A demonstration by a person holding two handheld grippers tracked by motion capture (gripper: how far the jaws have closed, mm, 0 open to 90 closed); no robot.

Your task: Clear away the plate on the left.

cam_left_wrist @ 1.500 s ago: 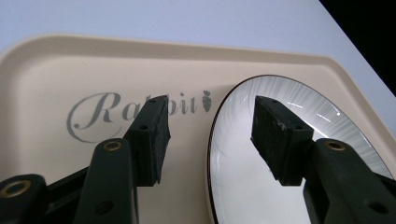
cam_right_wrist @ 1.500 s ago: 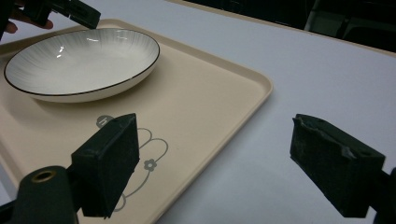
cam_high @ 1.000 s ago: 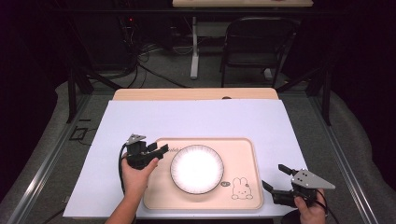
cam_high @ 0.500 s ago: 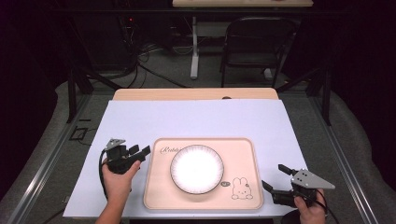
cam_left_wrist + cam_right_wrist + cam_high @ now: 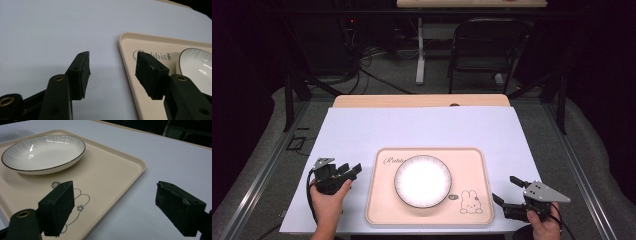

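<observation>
White round ribbed bowl with dark rim (image 5: pixel 422 180) seated centre of beige rectangular plastic tray (image 5: pixel 472 165) with rabbit print. Left gripper (image 5: pixel 350 171) at tray's 9 o'clock — jaws parted, empty. Right gripper (image 5: pixel 507 192) at 4 o'clock — spread wide, empty.

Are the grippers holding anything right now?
No. The left gripper and the right gripper both have open jaws with nothing between them. The plate sits untouched on the tray.
</observation>
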